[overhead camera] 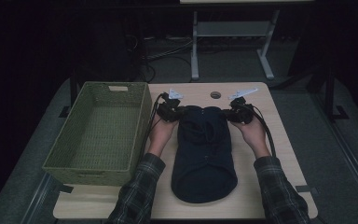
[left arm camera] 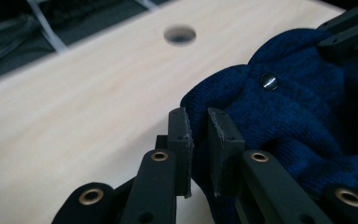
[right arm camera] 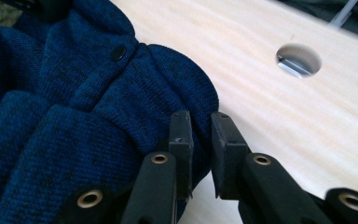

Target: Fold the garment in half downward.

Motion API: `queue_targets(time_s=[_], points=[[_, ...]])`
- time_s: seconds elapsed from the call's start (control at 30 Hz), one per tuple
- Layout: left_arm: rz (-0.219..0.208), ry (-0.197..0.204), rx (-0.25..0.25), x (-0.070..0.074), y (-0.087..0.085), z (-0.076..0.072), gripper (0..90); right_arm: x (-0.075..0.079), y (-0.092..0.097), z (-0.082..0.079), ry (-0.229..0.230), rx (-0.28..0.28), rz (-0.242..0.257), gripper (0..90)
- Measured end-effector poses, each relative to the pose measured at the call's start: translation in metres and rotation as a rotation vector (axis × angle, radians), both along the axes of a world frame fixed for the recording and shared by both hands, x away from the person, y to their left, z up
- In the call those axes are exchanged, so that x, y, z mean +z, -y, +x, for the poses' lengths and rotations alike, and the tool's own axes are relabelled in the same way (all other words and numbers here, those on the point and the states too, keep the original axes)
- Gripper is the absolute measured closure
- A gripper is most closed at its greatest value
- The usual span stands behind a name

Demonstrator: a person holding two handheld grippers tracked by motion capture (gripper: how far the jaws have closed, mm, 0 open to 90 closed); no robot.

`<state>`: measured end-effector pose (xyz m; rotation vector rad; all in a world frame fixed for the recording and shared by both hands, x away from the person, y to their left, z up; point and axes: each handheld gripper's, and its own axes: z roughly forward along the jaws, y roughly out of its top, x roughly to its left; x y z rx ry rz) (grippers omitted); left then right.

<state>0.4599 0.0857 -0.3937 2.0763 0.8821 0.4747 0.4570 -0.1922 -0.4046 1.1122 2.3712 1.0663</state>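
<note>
Both claws bite the sweater's far corners, jaws nearly closed on knit!

Left gripper [left arm camera: 198, 140] has a fold of the navy sweater [overhead camera: 204, 154] pinched between its pads, and right gripper [right arm camera: 201, 140] clamps the matching fold on the other side, a snap button [right arm camera: 118, 52] just beyond it. Sweater lies along the middle of the table [overhead camera: 279, 154], far end bunched between the hands. Looks like the pick-up stage of a fold or a move: next, I'd say, both hands must travel evenly so the knit doesn't slip or sag. Green basket [overhead camera: 100, 133] waits empty at the left, touching the table edge. Beyond, a cable hole [overhead camera: 215, 95], then dark floor, cables, and a desk frame [overhead camera: 233, 42].
</note>
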Motion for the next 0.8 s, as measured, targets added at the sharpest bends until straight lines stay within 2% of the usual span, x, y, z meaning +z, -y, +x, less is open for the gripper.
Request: queue_targets(time_s=[0.07, 0.13, 0.27, 0.3, 0.4, 0.5, 0.6, 0.8], points=[[-0.018, 0.036, 0.001, 0.008, -0.001, -0.002, 79.9, 0.009, -0.001, -0.002, 0.045, -0.01, 0.005, 79.7], [-0.034, 0.056, 0.004, 0.016, -0.003, -0.003, 79.8, 0.016, 0.0, -0.002, 0.052, -0.011, 0.018, 79.7], [-0.057, 0.085, -0.008, 0.027, -0.006, -0.009, 79.5, 0.032, 0.0, -0.008, 0.106, -0.006, 0.034, 79.6], [-0.076, 0.091, -0.009, 0.028, -0.007, -0.012, 79.5, 0.034, 0.0, -0.01, 0.114, -0.004, 0.036, 79.5], [-0.091, 0.117, -0.025, 0.032, -0.01, -0.023, 79.2, 0.039, 0.001, -0.018, 0.138, 0.006, 0.052, 79.5], [-0.12, 0.136, -0.046, 0.032, -0.011, -0.033, 79.2, 0.038, 0.001, -0.027, 0.17, 0.01, 0.053, 79.5], [-0.123, 0.151, -0.066, 0.028, -0.013, -0.045, 79.3, 0.034, 0.001, -0.039, 0.196, 0.018, 0.046, 79.5], [-0.1, 0.153, -0.1, 0.024, -0.014, -0.064, 79.3, 0.027, 0.004, -0.058, 0.194, 0.052, 0.05, 79.1]])
